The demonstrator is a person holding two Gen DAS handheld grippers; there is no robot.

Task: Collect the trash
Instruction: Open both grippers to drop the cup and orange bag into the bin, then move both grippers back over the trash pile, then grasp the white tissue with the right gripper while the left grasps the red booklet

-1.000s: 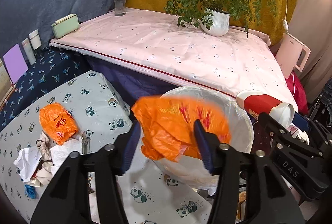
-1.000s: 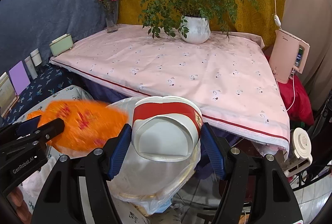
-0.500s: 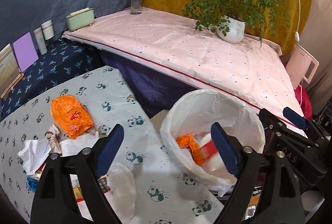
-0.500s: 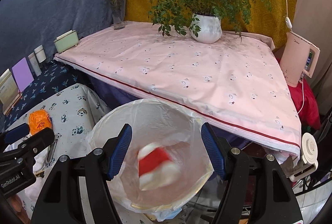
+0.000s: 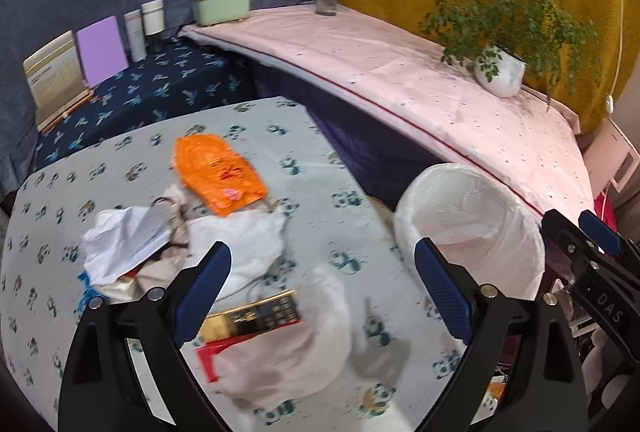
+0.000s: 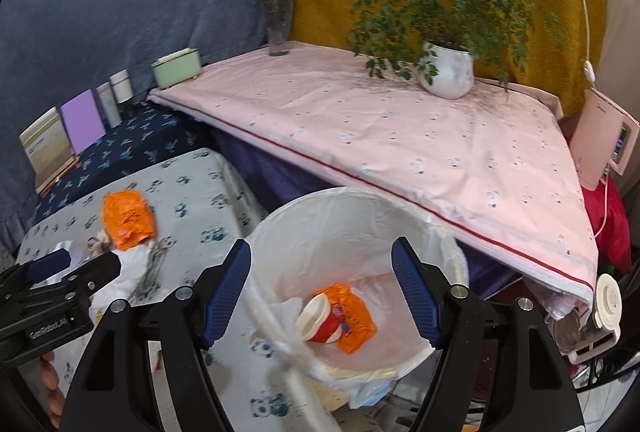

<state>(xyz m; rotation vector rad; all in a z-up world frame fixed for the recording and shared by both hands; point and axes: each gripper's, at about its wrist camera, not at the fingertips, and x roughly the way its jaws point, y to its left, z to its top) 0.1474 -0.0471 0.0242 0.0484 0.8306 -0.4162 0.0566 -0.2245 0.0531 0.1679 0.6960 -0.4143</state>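
A white-lined trash bin [image 6: 448,232] stands beside the panda-print table; it also shows in the left wrist view [image 5: 520,232]. Inside lie a red-and-white paper cup [image 6: 320,322] and an orange bag [image 6: 356,320]. My right gripper [image 6: 320,300] is open and empty above the bin. My left gripper [image 5: 320,292] is open and empty above a trash pile on the table: a second orange bag [image 5: 218,173], crumpled white paper [image 5: 124,240], a white plastic bag [image 5: 288,348] and a dark gold-printed packet [image 5: 256,318].
The panda-print table [image 5: 120,151] ends at the bin. Behind it a pink-clothed table [image 6: 400,135] bears a potted plant [image 6: 446,71], a flower vase [image 6: 278,19] and a green box [image 6: 176,67]. A white appliance [image 6: 604,139] stands at the right.
Both grippers opened and dropped the orange bag and the paper cup into the bin. My left gripper then swung left, over the trash pile on the table.
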